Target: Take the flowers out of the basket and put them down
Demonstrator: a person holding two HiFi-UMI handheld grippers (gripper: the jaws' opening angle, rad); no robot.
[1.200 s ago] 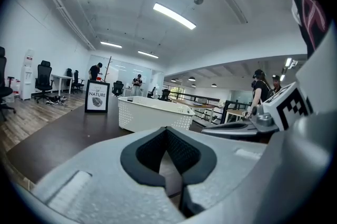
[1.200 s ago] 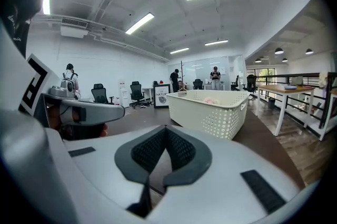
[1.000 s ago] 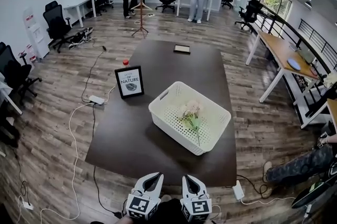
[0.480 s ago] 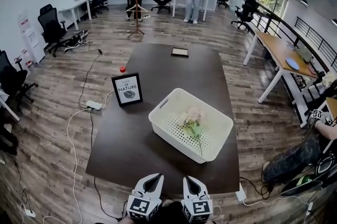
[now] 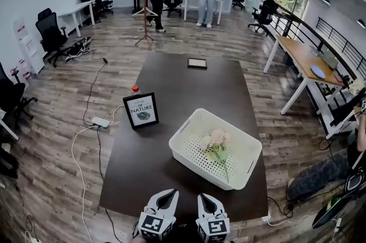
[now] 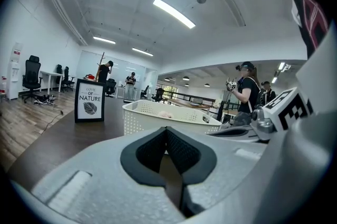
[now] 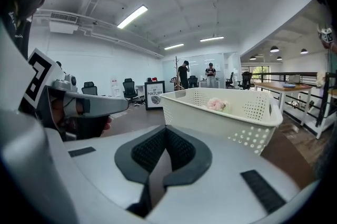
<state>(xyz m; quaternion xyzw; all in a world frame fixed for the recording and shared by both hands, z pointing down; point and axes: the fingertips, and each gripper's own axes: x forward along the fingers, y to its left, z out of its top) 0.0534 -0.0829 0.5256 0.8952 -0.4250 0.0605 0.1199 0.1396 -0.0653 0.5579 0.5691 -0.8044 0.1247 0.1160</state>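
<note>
I see the flowers [image 5: 216,140], pale pink blooms on green stems, lying inside the white basket [image 5: 201,170] on the dark table [image 5: 171,82]. In both gripper views the basket wall hides the stems. My left gripper [image 5: 166,196] and right gripper [image 5: 207,199] are pressed together, empty.

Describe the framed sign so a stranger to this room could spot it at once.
Find the dark table in the middle of the office. Near its left edge, left of the white basket, stands the sign. Unlike the flat dark item at the far end, it is upright, black-framed and reads NATURE.
</note>
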